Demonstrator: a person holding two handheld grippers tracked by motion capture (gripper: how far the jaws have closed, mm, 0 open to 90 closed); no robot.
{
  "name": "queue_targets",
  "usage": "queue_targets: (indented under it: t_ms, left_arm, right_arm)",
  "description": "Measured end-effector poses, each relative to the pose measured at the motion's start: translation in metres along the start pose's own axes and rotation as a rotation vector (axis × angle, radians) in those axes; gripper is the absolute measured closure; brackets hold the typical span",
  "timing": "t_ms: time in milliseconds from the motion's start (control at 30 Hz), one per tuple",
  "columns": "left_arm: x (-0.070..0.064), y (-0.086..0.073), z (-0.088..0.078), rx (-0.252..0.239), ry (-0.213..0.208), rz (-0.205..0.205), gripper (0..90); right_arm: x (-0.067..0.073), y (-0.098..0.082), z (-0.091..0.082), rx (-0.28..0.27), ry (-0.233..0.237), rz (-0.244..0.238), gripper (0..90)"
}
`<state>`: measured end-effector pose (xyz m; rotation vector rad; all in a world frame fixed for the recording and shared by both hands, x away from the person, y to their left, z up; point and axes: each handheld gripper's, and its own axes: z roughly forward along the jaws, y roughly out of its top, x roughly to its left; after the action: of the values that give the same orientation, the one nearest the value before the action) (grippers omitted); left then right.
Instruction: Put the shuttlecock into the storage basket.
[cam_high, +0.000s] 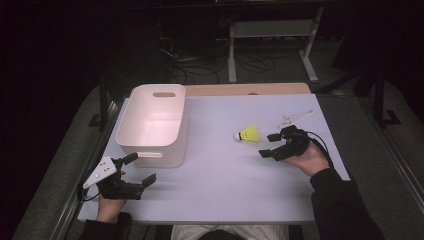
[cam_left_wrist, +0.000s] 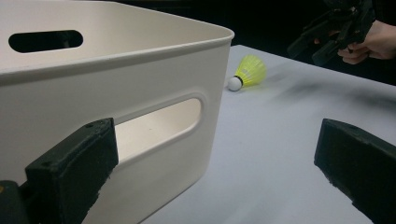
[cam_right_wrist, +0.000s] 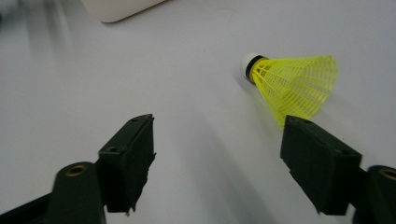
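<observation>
2 hand-held grippers (cam_high: 271, 144) (cam_high: 138, 168) apart, right jaw overlapping shuttlecock (cam_right_wrist: 294, 84) skirt's edge

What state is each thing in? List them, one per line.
shuttlecock: lying on its side on the table, white cork toward the bin, not gripped.
bin: upright, nothing seen inside.
right gripper: open, just short of the shuttlecock, nothing between its jaws.
left gripper: open, holding nothing, beside the bin's near wall.
</observation>
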<state>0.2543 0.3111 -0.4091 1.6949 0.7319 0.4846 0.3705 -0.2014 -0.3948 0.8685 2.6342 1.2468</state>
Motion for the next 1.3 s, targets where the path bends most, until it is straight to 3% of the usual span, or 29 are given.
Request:
queue_targets:
  t_ms: [400,600,700,933,1300]
  left_arm:
    - [0.0,0.0,0.0,-0.003,-0.003,-0.002,0.0]
    - [0.0,0.0,0.0,-0.003,-0.002,-0.002,0.0]
    - [0.0,0.0,0.0,-0.003,-0.003,-0.002,0.0]
    - [0.0,0.0,0.0,-0.003,-0.003,-0.002,0.0]
    - [0.0,0.0,0.0,-0.002,-0.004,-0.001,0.0]
  right_arm:
    - [-0.005,0.002,0.009,0.02,0.01,-0.022,47.0]
    - [-0.007,0.006,0.014,0.05,0.014,-0.022,54.2]
    - [-0.007,0.013,0.018,0.07,0.009,-0.022,62.7]
    - [-0.01,0.015,0.024,0.096,0.011,-0.009,68.9]
    - [-0.015,0.018,0.036,0.147,0.002,-0.01,88.4]
